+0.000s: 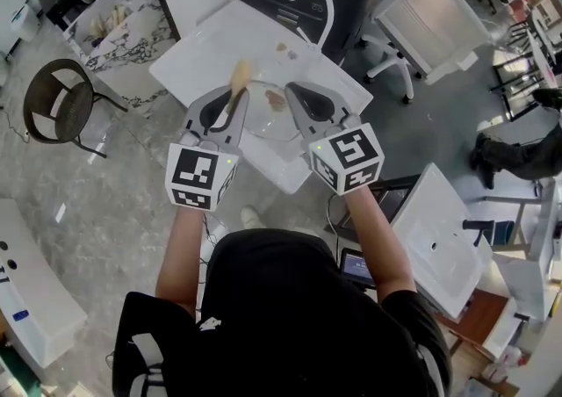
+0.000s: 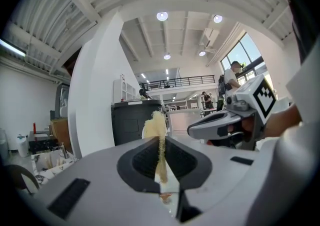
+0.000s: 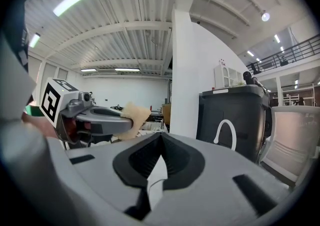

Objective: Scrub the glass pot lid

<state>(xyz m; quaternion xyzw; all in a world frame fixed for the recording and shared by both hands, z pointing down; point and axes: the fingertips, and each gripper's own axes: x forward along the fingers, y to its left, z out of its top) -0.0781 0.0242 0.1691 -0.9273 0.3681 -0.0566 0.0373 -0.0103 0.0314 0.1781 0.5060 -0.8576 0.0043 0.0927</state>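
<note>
- Two hand-held grippers, grey plastic with dark ribbed pads and a white cube of black square markers on each, meet over a white table [image 1: 206, 53].
- Left gripper [image 1: 235, 97]: its fingers are closed on a sponge [image 1: 239, 75]. The sponge is pale yellow, soft and rough-edged. It is squeezed to a thin strip between the pads and flares into a ragged tuft beyond the fingertips.
- Right gripper [image 1: 294, 92]: its fingers are pressed together on a thin pale edge, which is the rim of the glass pot lid [image 1: 268, 121].
- The glass pot lid is clear, round and shallowly domed. It lies in the gap between the two sets of fingers, just under the left fingertips, and carries a brown smear near its middle.
- In the right gripper view, the lid's rim [image 3: 154, 182] shows as a grey-white sliver widening towards the camera. The left gripper [image 3: 100, 117] and the sponge [image 3: 131, 115] sit up and to the left of the fingertips.
- In the left gripper view, the right gripper [image 2: 225, 124] lies to the right of the fingertips, held by a bare hand.
- Ahead of both fingertips a curved white faucet [image 1: 314, 0] rises from the table's far edge, with brown marks on the table beside its base.
- Behind the faucet stands a dark, matt, box-shaped cabinet [image 3: 235, 120].
- Further out, a white chair [image 1: 439, 13] stands beyond the right fingers and a round dark stool [image 1: 57, 105] stands well left of the left fingers, on a glossy grey floor [image 1: 114, 202].
</note>
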